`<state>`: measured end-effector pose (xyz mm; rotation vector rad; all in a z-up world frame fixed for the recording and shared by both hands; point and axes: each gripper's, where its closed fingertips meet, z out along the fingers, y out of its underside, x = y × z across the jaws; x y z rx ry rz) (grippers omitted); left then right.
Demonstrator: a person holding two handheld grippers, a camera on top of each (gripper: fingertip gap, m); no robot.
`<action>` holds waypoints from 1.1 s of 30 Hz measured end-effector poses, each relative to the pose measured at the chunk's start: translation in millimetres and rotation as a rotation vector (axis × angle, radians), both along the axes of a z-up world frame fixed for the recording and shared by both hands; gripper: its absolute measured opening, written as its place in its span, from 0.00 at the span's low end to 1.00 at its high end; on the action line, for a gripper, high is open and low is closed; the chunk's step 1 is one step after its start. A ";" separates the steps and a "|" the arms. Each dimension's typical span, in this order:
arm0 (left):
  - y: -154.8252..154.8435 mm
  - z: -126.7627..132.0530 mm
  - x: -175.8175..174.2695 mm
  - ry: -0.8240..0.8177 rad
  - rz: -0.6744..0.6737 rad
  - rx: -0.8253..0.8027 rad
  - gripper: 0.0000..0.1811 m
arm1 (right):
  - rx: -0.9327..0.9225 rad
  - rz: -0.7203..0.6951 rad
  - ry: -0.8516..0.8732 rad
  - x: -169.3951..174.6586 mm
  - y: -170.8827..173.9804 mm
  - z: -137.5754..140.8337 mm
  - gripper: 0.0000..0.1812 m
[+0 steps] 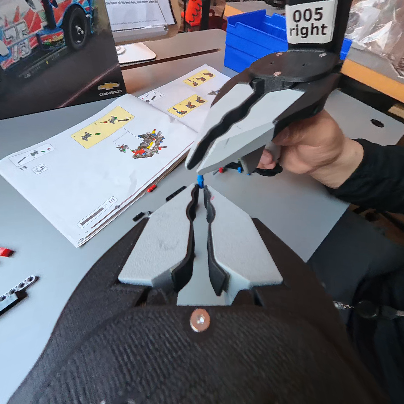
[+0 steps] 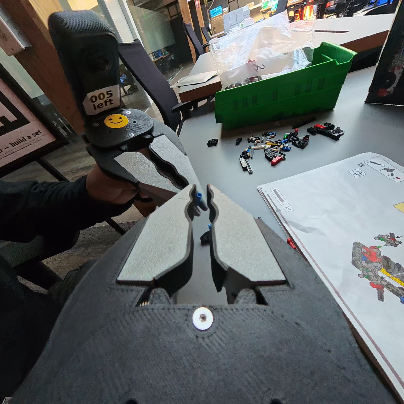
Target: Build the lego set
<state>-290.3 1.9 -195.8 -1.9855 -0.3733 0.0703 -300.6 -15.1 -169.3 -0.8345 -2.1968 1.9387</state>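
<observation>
Soft even daylight, faint shadows, wide-angle edge bending, background perhaps slightly blurred.

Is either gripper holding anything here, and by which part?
The left gripper pinches a small blue pin by its lower end. The right gripper is open, holding nothing.

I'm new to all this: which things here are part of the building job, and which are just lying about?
In use:
blue pin, nipped by left gripper
right gripper, close by
instruction booklet
loose pieces

Lying about:
green bin
blue bin
plastic bags
set's box
</observation>
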 end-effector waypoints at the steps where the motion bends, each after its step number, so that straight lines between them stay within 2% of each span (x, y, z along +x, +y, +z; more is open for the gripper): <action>1: -0.1 0.2 2.4 -0.015 -0.021 0.006 0.01 | -0.004 0.015 -0.005 1.4 -0.7 0.4 0.04; 6: -4.3 3.6 8.3 -0.093 -0.092 0.045 0.01 | 0.025 0.102 -0.031 10.4 -4.7 -6.6 0.05; 9: -6.3 3.0 14.3 -0.143 -0.143 0.054 0.01 | 0.001 0.138 -0.020 15.7 -7.7 -3.5 0.01; 17: -12.6 -3.1 14.2 -0.187 -0.163 0.037 0.01 | 0.046 0.130 -0.025 14.9 -9.5 -10.2 0.01; 22: -40.6 -25.6 -1.6 -0.059 -0.067 -0.136 0.08 | 0.141 0.055 -0.031 5.7 -10.7 -28.5 0.01; 25: -50.9 -50.2 -1.3 -0.070 -0.052 -0.247 0.13 | 0.220 0.036 -0.051 4.1 -16.8 -48.2 0.01; 27: -48.6 -60.5 0.5 -0.088 -0.058 -0.248 0.13 | 0.282 0.004 -0.049 0.5 -18.0 -61.5 0.01; 29: -45.6 -68.8 -2.9 -0.108 -0.043 -0.254 0.18 | 0.320 -0.009 -0.071 -0.7 -19.8 -72.9 0.01; 33: -37.5 -81.6 -1.1 -0.144 -0.070 -0.273 0.18 | 0.328 -0.027 -0.128 -2.8 -22.4 -86.3 0.01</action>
